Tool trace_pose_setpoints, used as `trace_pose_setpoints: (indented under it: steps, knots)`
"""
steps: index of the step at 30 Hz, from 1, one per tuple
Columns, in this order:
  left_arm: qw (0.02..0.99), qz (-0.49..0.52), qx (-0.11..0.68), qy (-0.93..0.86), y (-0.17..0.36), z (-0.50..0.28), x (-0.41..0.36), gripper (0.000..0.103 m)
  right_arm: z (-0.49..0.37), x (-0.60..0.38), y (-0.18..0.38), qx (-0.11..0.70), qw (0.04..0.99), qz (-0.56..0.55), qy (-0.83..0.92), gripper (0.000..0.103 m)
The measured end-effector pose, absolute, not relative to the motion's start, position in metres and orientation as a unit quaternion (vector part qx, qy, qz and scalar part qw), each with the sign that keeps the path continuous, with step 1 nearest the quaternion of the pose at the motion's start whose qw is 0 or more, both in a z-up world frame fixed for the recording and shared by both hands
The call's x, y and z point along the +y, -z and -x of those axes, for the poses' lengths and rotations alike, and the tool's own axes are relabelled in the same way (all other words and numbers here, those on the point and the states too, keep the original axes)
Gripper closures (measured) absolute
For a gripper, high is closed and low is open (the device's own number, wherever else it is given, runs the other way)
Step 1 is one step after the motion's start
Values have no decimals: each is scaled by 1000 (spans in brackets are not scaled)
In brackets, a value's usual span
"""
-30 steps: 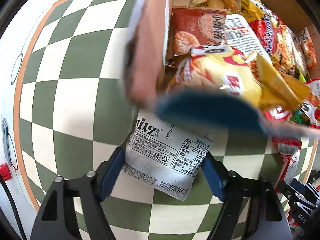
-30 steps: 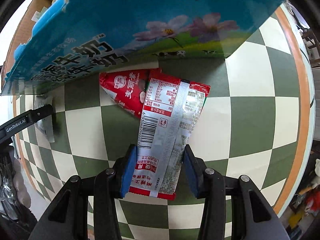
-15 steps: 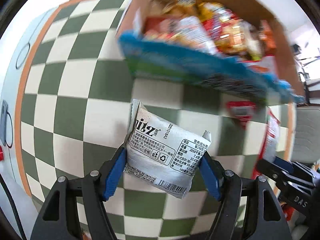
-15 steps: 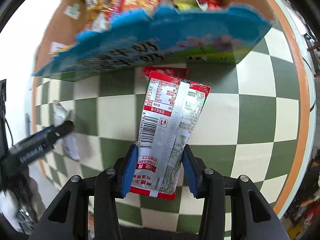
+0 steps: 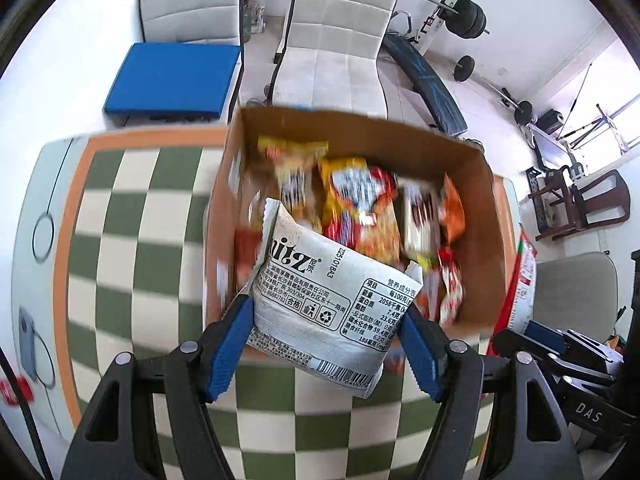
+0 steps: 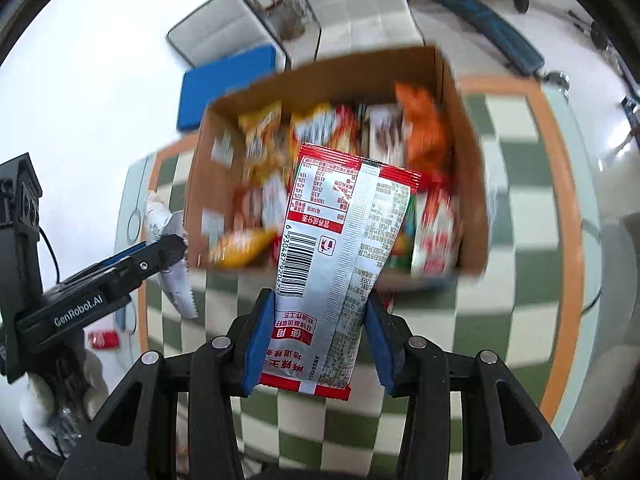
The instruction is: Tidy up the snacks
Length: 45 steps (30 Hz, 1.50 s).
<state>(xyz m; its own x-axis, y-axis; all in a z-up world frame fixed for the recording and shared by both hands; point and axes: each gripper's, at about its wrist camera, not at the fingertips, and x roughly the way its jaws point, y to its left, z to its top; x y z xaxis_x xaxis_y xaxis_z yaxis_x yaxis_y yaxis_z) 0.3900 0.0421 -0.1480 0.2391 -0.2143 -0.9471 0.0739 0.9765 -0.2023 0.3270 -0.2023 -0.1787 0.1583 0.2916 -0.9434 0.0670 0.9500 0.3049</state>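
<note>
My left gripper [image 5: 324,336] is shut on a white snack packet [image 5: 320,292] with black print, held above the near edge of an open cardboard box [image 5: 476,216] full of colourful snack bags. My right gripper [image 6: 320,328] is shut on a red and silver snack packet [image 6: 340,248], held above the near wall of the same box [image 6: 460,128]. The left gripper also shows at the left of the right wrist view [image 6: 160,252], and the right gripper with its red packet [image 5: 524,280] at the right of the left wrist view.
The box stands on a table with a green and white checkered cloth [image 5: 132,240] edged in orange. Beyond it are white chairs [image 5: 340,40], a blue cushion [image 5: 172,76] and a weight bench [image 5: 432,76]. A small red object [image 6: 103,339] lies left of the table.
Both grippers have lifted their packets up from the table and tilted forward. The views now look down into the open box from above instead of at its blue side.
</note>
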Motion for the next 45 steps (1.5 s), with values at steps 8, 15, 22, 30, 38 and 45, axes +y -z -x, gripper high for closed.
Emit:
trace_pose_setpoints:
  steps: [8, 15, 22, 30, 38, 45]
  knots:
    - [745, 45, 661, 82, 193, -464, 40, 33, -409, -199, 196, 652, 745, -129, -55, 56]
    - [714, 27, 697, 65, 226, -489, 38, 32, -449, -197, 239, 684, 715, -138, -42, 54]
    - [707, 45, 704, 59, 232, -489, 43, 10, -458, -197, 253, 695, 706, -131, -25, 12]
    - [722, 53, 686, 73, 215, -466, 41, 10, -444, -205, 249, 686, 714, -135, -22, 12]
    - [775, 38, 627, 70, 188, -400, 35, 10, -391, -206, 230, 660, 738, -138, -39, 12]
    - [777, 36, 625, 67, 203, -355, 34, 10, -317, -206, 226, 635, 758, -142, -39, 12]
